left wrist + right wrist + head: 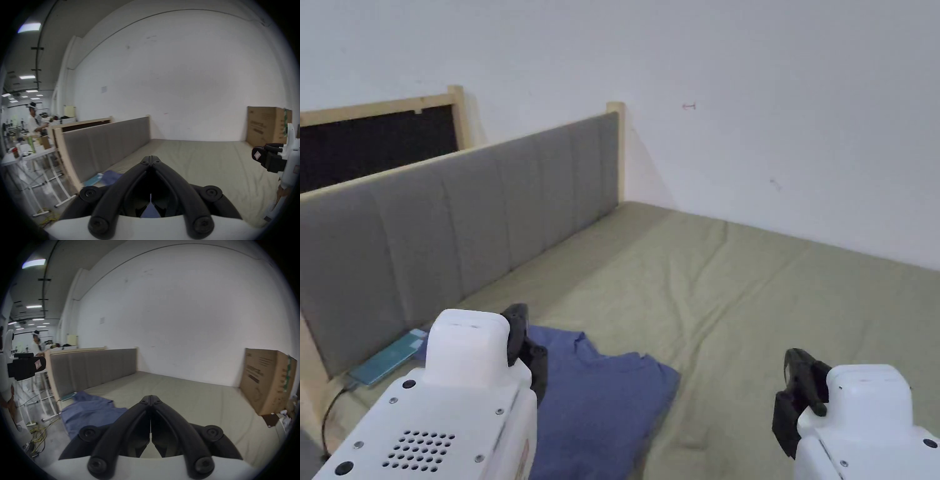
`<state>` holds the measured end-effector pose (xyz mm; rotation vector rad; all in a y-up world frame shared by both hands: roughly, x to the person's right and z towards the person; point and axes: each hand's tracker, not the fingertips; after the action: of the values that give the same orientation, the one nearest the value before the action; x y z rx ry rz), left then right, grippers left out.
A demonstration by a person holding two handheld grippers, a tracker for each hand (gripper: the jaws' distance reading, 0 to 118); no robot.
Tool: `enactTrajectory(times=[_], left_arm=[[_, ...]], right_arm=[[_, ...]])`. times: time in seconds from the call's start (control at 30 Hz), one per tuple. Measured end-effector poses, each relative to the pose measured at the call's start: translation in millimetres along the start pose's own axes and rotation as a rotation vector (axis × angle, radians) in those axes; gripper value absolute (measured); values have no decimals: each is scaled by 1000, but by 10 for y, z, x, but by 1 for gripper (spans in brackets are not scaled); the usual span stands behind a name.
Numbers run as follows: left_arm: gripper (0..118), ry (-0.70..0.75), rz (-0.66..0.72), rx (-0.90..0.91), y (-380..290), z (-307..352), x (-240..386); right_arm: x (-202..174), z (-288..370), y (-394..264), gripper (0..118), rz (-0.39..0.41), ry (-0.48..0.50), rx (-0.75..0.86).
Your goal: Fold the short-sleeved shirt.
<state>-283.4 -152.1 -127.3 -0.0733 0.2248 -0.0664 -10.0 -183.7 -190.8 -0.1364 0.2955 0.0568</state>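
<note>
Head view looks down over a bed covered in an olive-green sheet (737, 294), with a grey padded headboard (456, 219) along its 9 o'clock side and a white wall (737, 94) beyond. The blue shirt (600, 400) lies crumpled on the sheet at about 7 o'clock, close to the headboard end. A teal phone (387, 359) with a cable sits just beside the shirt, at 9 o'clock from it, against the base of the headboard.

The left gripper (150, 160) hangs above the shirt; in its own view the 2 jaws are pressed tip to tip with nothing between them, and blue cloth shows underneath them, apart from the tips. The right gripper (150, 399) hovers over bare sheet, off at 3 o'clock from the shirt, its 2 jaws likewise closed together on nothing. In the head view both grippers sit low in the picture, the left gripper at 7 o'clock and the right at 5 o'clock, well apart.

A cardboard box (267, 381) stands at the 3 o'clock edge of the bed against the wall. Past the headboard, at 9 o'clock, another person (33, 120) stands by a cluttered white table (27, 155).
</note>
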Motion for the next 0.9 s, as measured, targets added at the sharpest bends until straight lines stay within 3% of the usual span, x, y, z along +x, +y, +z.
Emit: enactTrajectory(times=[0.1,0.4,0.53,0.7,0.73,0.77,0.8,0.83,0.9], left_arm=[[0,94,-18,-27,-42,107,-171],[0,81,11,-111,-196,-72,-277],[0,7,63,-272,-530,-619,-230],[0,-105,118,-626,-1354,-1685,-122],[10,-99,112,-674,-1531,-1865,-78],[64,-101,93,-729,-1660,-1990,-20],[105,-108,108,-765,-1791,-2116,-20],[117,-134,141,-819,-1915,-2224,-4],[106,-153,215,-809,-1979,-2307,-1]], right_arm=[[-247,-110,9,0,17,57,-6],[-446,-259,-29,0,28,122,-43],[-365,-330,-118,0,6,121,-84],[-258,-405,-271,0,4,102,-140],[-234,-418,-306,0,3,98,-150],[-205,-436,-334,0,-1,92,-164],[-177,-454,-358,0,-5,89,-177],[-148,-477,-381,0,-11,84,-191],[-89,-511,-426,0,-19,81,-216]])
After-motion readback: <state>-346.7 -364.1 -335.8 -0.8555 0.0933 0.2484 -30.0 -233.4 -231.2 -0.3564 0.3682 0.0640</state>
